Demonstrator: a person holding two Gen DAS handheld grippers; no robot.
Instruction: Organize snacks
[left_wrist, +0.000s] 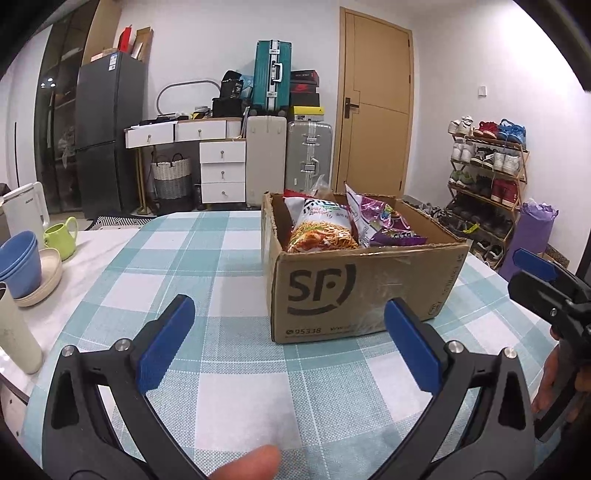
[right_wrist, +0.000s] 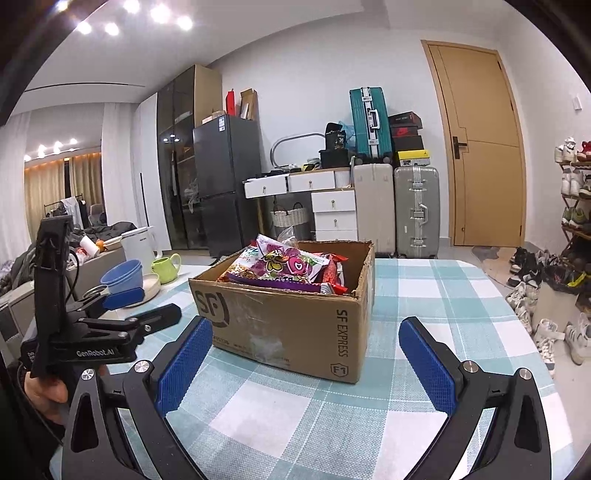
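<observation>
A brown SF cardboard box (left_wrist: 354, 291) (right_wrist: 291, 325) stands open on the checked tablecloth, packed with snack bags: an orange noodle bag (left_wrist: 323, 230) and a purple bag (left_wrist: 388, 225) (right_wrist: 284, 266) on top. My left gripper (left_wrist: 288, 332) is open just short of the box's front face, with nothing between its blue pads. My right gripper (right_wrist: 304, 343) is also open and empty, near the box's front corner. Each gripper shows at the edge of the other's view, the right gripper (left_wrist: 546, 280) and the left gripper (right_wrist: 144, 306).
Blue bowls (left_wrist: 18, 262) on a cream plate, a green mug (left_wrist: 62, 234), a white kettle (left_wrist: 24, 210) and a cream bottle (left_wrist: 14, 332) crowd the table's left side. Suitcases, drawers and a fridge line the far wall. A shoe rack (left_wrist: 487, 184) stands right.
</observation>
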